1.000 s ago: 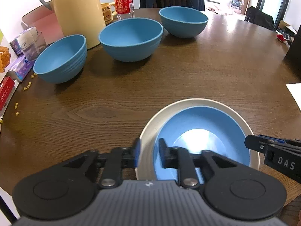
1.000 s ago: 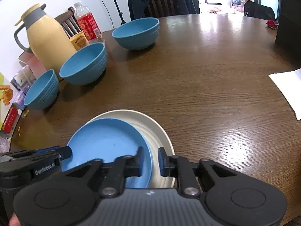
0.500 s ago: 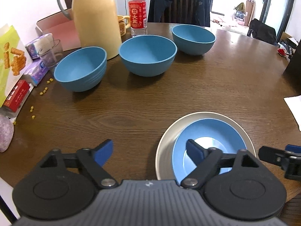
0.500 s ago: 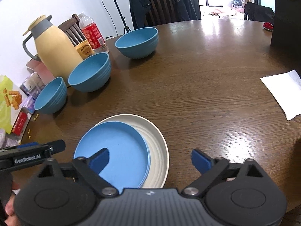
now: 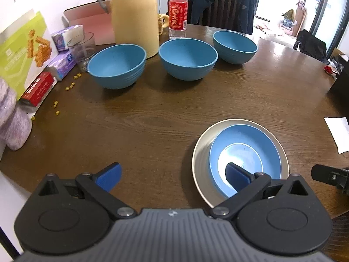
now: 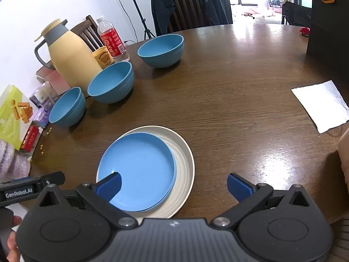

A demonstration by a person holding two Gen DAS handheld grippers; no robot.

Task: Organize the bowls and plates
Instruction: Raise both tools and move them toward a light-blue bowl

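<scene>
A blue plate (image 5: 246,152) (image 6: 141,168) lies inside a larger cream plate (image 5: 200,152) (image 6: 185,168) near the table's front edge. Three blue bowls stand in a row at the back: left (image 5: 117,65) (image 6: 67,107), middle (image 5: 187,56) (image 6: 111,83), right (image 5: 234,45) (image 6: 161,48). My left gripper (image 5: 172,171) hangs above the plates' left side, its jaws opening wide with nothing pressed between them. My right gripper (image 6: 173,181) hovers over the plates' right side, open and holding nothing.
A yellow thermos (image 5: 135,15), a red-label bottle (image 5: 177,11), a mug, a glass (image 5: 81,48), tissue packs and a snack box (image 5: 21,50) crowd the back left. Yellow crumbs (image 5: 56,104) dot the wood. A white napkin (image 6: 322,107) lies at the right. A chair stands behind.
Both grippers were shut on the blue plate's rim; both have let go, opened wide and lifted back. The plate stays inside the cream plate.
</scene>
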